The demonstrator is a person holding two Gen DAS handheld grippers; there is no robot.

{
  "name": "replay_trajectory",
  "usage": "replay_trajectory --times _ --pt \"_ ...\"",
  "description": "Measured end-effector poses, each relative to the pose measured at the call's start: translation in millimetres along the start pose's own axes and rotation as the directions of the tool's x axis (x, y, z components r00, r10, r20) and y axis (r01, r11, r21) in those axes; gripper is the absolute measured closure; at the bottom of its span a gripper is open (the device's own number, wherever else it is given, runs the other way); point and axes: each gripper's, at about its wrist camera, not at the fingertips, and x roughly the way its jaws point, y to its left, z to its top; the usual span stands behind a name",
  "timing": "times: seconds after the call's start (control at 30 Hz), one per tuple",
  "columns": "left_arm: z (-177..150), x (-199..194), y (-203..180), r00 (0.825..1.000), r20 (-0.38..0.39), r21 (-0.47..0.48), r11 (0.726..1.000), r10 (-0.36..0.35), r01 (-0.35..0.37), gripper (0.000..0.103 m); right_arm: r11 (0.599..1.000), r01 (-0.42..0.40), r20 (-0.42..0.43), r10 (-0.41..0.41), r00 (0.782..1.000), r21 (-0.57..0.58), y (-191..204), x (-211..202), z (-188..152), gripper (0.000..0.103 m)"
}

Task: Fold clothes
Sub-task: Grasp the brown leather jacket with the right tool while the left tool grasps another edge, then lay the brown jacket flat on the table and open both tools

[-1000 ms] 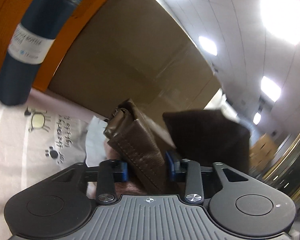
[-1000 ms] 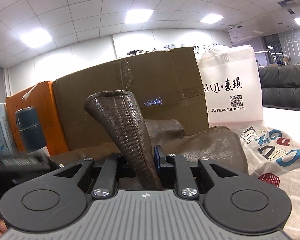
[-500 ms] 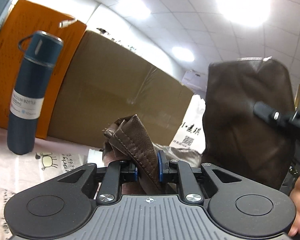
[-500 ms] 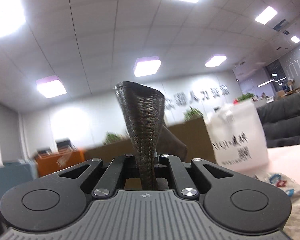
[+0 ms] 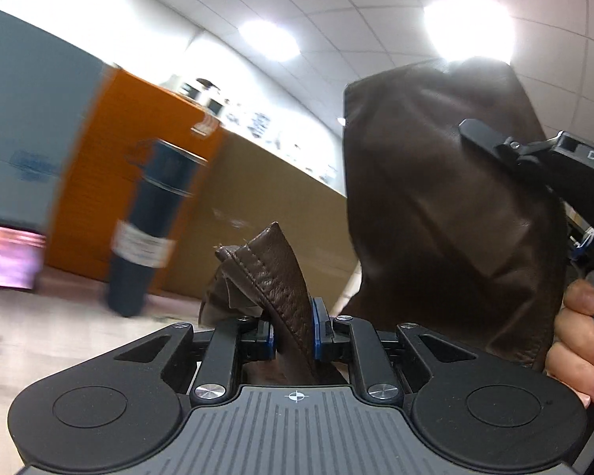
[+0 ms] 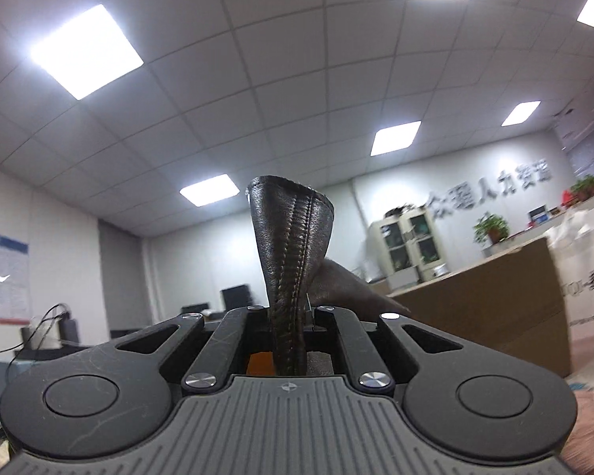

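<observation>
Left wrist view: left gripper (image 5: 293, 334) pinches a stitched edge of the brown leather garment (image 5: 435, 213), whose larger panel hangs lifted at right, clamped by the right gripper (image 5: 491, 144) with a hand (image 5: 582, 340) below it. Beyond: dark blue flask (image 5: 150, 225) standing on the table (image 5: 59, 328), orange box (image 5: 126, 174), cardboard box (image 5: 265, 217) at the far edge. Right wrist view: right gripper (image 6: 291, 330) pressed onto a seamed fold of the garment (image 6: 287, 245), raised toward the ceiling.

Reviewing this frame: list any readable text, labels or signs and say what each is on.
"DA", cut off by the frame edge: right gripper body.
Blue flask label: too blurred.
Wall lettering: blurred Chinese characters, unreadable.
White bag print: partly cut off, blurred.
Wall poster: too small.
</observation>
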Motion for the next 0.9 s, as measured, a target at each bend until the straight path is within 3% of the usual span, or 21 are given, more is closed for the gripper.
replay_trajectory --times 0.13,0.23,0.4,0.5,0.57,0.63,0.8,0.9 --pt "7.7 -49.3 34.2 0.991 0.026 0.001 0.992 0.129 -0.129 0.089 0.994 -0.092 -0.072 0.096 0.993 0.055 39.0 32.0 -23.1 0.099" --pt "16.2 -89.8 59.9 0.966 0.080 0.010 0.969 0.244 -0.246 0.089 0.984 -0.139 -0.110 0.151 0.982 0.109 70.4 54.6 -41.4 0.099" --pt "22.5 -149.6 88.5 0.893 0.151 0.034 0.901 0.423 -0.433 0.089 0.965 -0.184 -0.157 0.215 0.964 0.186 99.0 79.0 -63.9 0.099" --pt "21.5 -181.5 102.0 0.839 0.181 0.042 0.849 0.512 -0.527 0.089 0.963 -0.179 -0.199 0.219 0.955 0.199 102.1 82.0 -77.9 0.099" --pt "15.3 -195.4 106.0 0.817 0.170 0.040 0.825 0.551 -0.564 0.089 0.969 -0.159 -0.242 0.204 0.949 0.190 95.0 80.3 -89.3 0.099" --pt "9.0 -210.3 105.2 0.813 0.137 0.039 0.817 0.566 -0.575 0.089 0.976 -0.128 -0.295 0.176 0.939 0.174 79.5 74.0 -99.4 0.099" --pt "-6.0 -221.3 103.8 0.835 0.030 0.103 0.829 0.550 -0.550 0.088 0.991 -0.033 -0.404 0.083 0.911 0.129 42.6 49.7 -125.7 0.099" --pt "-12.9 -221.4 106.0 0.838 -0.041 0.140 0.834 0.544 -0.534 0.086 0.992 -0.004 -0.452 0.062 0.890 0.127 27.6 29.2 -134.3 0.097"
